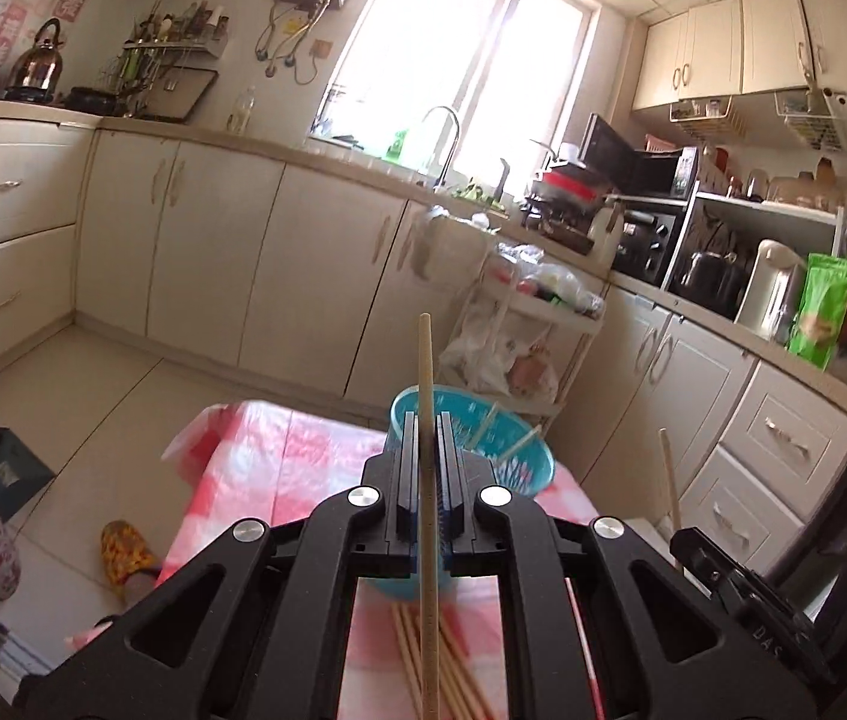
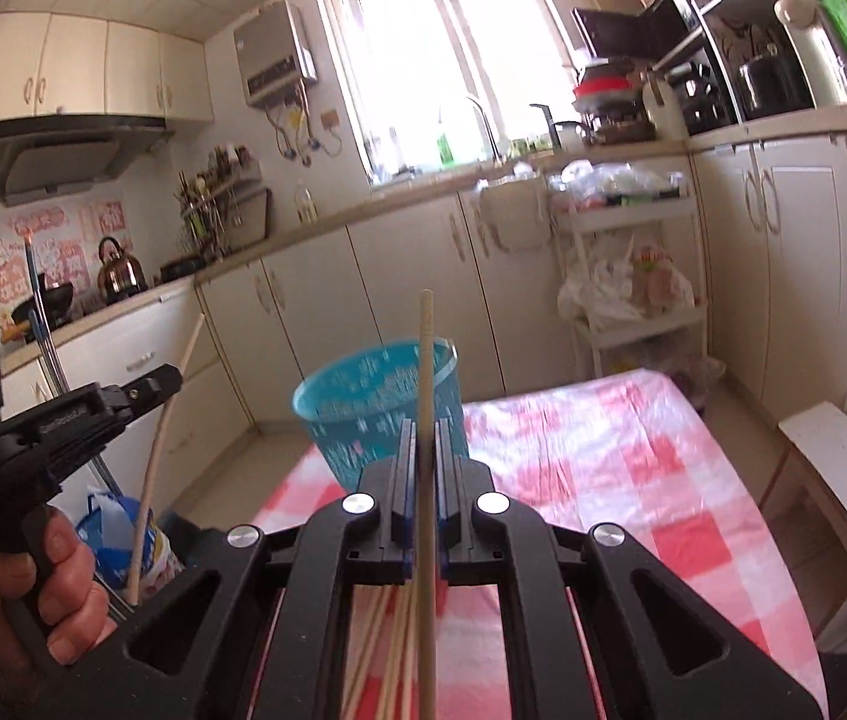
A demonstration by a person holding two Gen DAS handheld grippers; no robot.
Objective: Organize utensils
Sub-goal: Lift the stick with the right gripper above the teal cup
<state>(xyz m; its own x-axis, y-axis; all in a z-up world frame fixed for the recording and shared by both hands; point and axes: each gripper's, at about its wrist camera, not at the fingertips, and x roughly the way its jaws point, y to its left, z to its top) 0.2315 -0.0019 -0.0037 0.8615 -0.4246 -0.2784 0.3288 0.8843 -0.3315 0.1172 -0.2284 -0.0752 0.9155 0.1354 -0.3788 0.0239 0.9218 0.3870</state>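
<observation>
My left gripper point(image 1: 425, 420) is shut on a wooden chopstick point(image 1: 427, 372) that stands upright between its jaws, just in front of a teal perforated holder point(image 1: 519, 456) with two chopsticks point(image 1: 516, 443) in it. My right gripper point(image 2: 425, 427) is shut on another chopstick point(image 2: 427, 354), upright in front of the same teal holder point(image 2: 363, 414). Several loose chopsticks point(image 1: 453, 672) lie on the red-checked tablecloth point(image 1: 303, 462) below both grippers; they also show in the right wrist view point(image 2: 387, 654). The left gripper point(image 2: 153, 387) with its chopstick point(image 2: 162, 450) shows at the left of the right wrist view.
The small table point(image 2: 633, 468) stands in a kitchen with cream cabinets point(image 1: 213, 240) around. A white trolley point(image 2: 633, 276) with bags stands behind the table. A white stool point(image 2: 843, 468) is at the right. A slipper point(image 1: 126, 558) lies on the floor at the left.
</observation>
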